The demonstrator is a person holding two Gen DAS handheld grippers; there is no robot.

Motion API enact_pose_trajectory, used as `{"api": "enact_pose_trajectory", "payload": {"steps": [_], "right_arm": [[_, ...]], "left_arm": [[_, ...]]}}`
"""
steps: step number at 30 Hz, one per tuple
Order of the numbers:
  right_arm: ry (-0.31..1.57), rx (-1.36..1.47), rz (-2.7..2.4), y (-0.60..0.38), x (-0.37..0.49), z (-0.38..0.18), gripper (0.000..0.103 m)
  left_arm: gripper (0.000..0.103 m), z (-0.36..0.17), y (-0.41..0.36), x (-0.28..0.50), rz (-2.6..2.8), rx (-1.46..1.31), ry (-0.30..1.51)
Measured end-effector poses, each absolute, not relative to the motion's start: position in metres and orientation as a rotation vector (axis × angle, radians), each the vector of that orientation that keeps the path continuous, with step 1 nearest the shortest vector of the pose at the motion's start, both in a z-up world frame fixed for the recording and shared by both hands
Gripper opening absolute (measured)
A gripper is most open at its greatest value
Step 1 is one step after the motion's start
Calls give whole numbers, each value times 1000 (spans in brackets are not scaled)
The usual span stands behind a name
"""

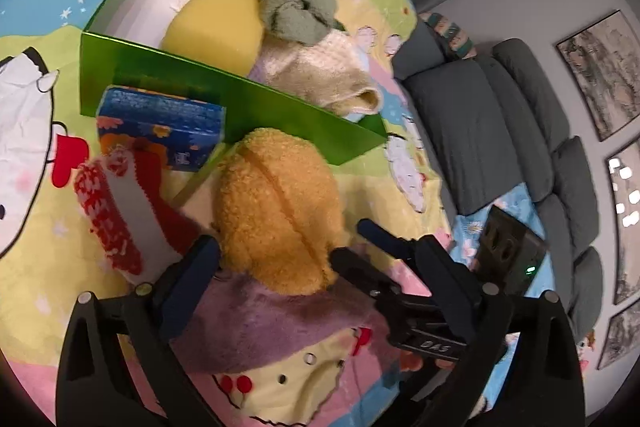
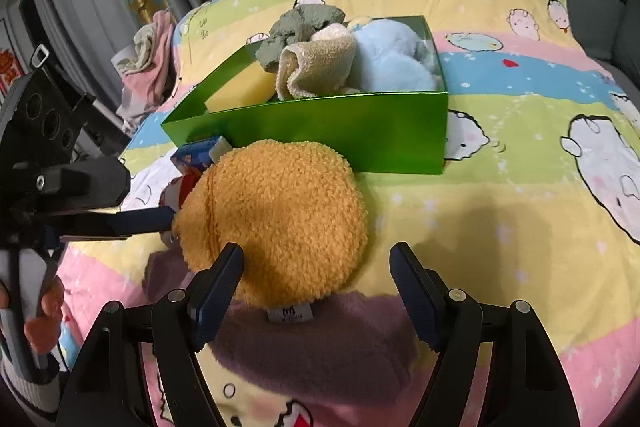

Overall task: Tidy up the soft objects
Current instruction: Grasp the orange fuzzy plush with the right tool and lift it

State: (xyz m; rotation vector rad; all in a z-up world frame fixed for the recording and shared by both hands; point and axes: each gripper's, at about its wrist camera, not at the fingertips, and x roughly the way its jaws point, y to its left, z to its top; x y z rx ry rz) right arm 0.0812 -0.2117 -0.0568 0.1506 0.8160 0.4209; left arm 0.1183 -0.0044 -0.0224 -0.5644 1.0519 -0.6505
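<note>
An orange fuzzy plush [image 1: 276, 207] with a purple fleece part [image 1: 280, 323] lies on the cartoon bedspread in front of a green box [image 1: 160, 75]. The box holds a yellow sponge [image 1: 216, 23], a green cloth [image 1: 296, 7] and a cream cloth [image 1: 320, 71]; the right wrist view also shows a light blue plush [image 2: 392, 63] in it. My left gripper [image 1: 320, 251] is open, its fingers on either side of the orange plush. My right gripper [image 2: 316, 267] is open, just before the plush [image 2: 280, 215]. The right gripper also shows in the left wrist view [image 1: 372, 239].
A blue carton [image 1: 164, 127] and a red and white sock [image 1: 120, 219] lie left of the plush, beside the box. Grey cushions [image 1: 500, 115] stand beyond the bed's right edge. A heap of clothes [image 2: 148, 63] lies at the bed's far left corner.
</note>
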Motion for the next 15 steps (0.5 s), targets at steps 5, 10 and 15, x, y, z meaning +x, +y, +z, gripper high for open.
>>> {"api": "enact_pose_trajectory", "payload": {"steps": [5,10,15], "right_arm": [[815,160,446,-211,92,-57,76],[846,165,465,-209,105,-64,76],[885,183,493,-205,113,-72,76]], "left_arm": [[96,-26,-3,123,-568,-507,1055],[88,-27,-13,128,-609,-505,1061],[74,-34,-12,131,-600,-525,1075]]}}
